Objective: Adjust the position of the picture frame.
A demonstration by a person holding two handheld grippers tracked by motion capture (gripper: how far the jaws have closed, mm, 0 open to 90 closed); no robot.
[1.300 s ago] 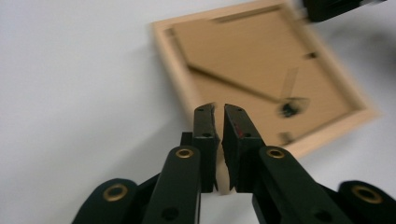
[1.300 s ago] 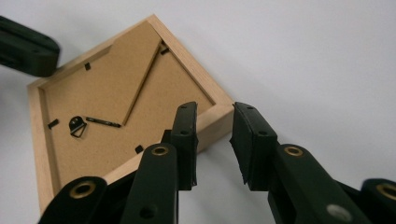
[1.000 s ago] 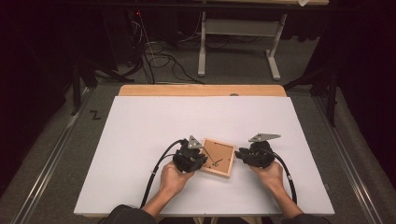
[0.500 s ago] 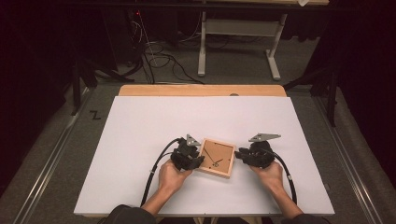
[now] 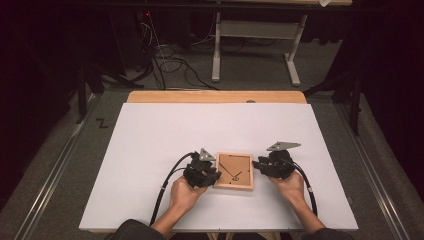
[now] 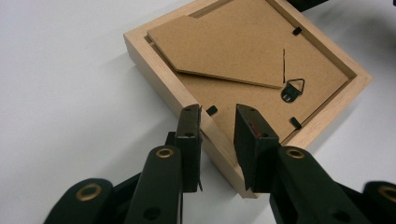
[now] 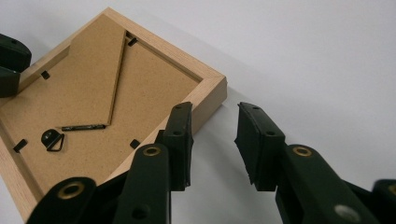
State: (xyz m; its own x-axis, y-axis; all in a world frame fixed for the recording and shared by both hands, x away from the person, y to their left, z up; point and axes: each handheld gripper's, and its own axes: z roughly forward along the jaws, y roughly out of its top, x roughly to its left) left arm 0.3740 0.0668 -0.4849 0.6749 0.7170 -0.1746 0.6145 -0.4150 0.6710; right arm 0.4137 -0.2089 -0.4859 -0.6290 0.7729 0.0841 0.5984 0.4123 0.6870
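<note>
A small wooden picture frame (image 5: pixel 234 171) lies face down on the white table, its brown backing board, folded stand and metal hanger (image 6: pixel 293 89) facing up. My left gripper (image 5: pixel 216 176) is at the frame's left edge. In the left gripper view, the left gripper (image 6: pixel 217 112) is open and straddles the wooden rail (image 6: pixel 154 63) near a corner, one jaw outside and one over the backing. My right gripper (image 5: pixel 256 165) is at the frame's right edge. The right gripper (image 7: pixel 215 109) is open, with one jaw over the rail (image 7: pixel 205 91) and the other over bare table.
The white tabletop (image 5: pixel 165 135) stretches wide to the left, right and back of the frame. A wooden strip (image 5: pixel 215 97) borders the far edge. Black cables (image 5: pixel 167 180) trail from both grippers toward the table's front edge.
The left hand has shifted very slightly beside the frame. The frame and the right gripper stay where they were.
</note>
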